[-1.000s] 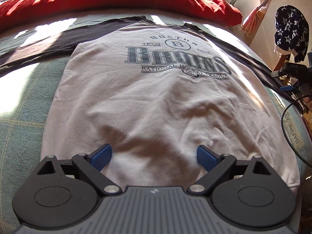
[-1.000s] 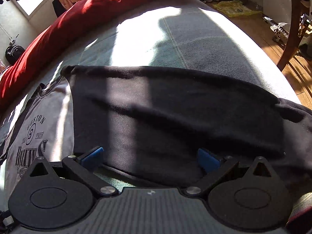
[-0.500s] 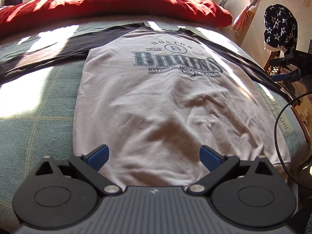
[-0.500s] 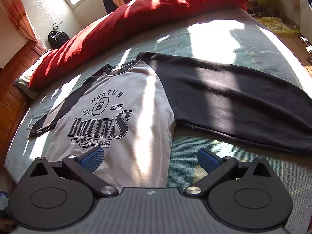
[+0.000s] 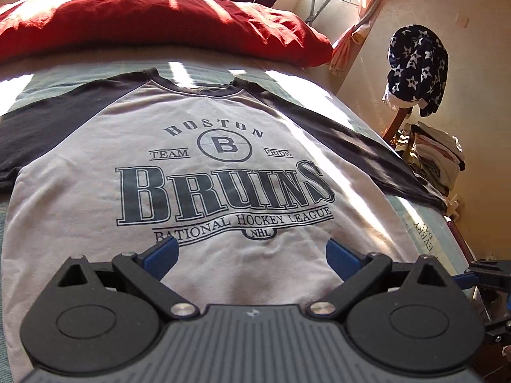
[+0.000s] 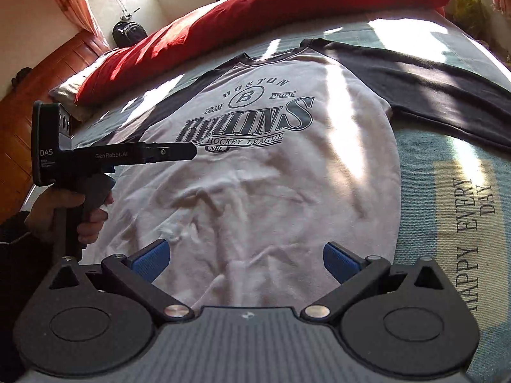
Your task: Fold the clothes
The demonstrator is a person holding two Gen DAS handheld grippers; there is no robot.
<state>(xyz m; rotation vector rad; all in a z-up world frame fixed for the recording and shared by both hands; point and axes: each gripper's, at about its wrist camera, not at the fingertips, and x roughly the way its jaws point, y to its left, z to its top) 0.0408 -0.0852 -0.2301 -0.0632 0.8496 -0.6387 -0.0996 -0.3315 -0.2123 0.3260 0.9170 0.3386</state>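
White and black, the shirt (image 5: 223,198) lies flat on the bed (image 6: 447,191), with the front side up. You can read the big team name on its chest. Its black sleeves (image 6: 431,86) are spread out to both sides, like arms held wide. The bottom half of the shirt has some small wrinkles. A red blanket (image 5: 159,25) is bunched up past the neck of the shirt.

No fold has been made yet. The body is not folded and neither sleeve is tucked in. So I think the folding job is just at its start, and almost all of it is left to do: sleeves in, sides over, then bottom up to the top.

The left gripper (image 5: 252,257) hangs over the lower middle of the shirt. Its blue fingers (image 5: 159,258) are spread wide and hold nothing. The right gripper (image 6: 246,260) is over the bottom part of the shirt, nearer the right side. Its fingers (image 6: 150,260) are wide apart too, and empty. I cannot tell if either one touches the cloth.

From the right view you can see a hand (image 6: 67,210) gripping the left tool's handle, beside the shirt's left edge.

A pile of clothes (image 5: 437,156) sits off past the bed's right side.
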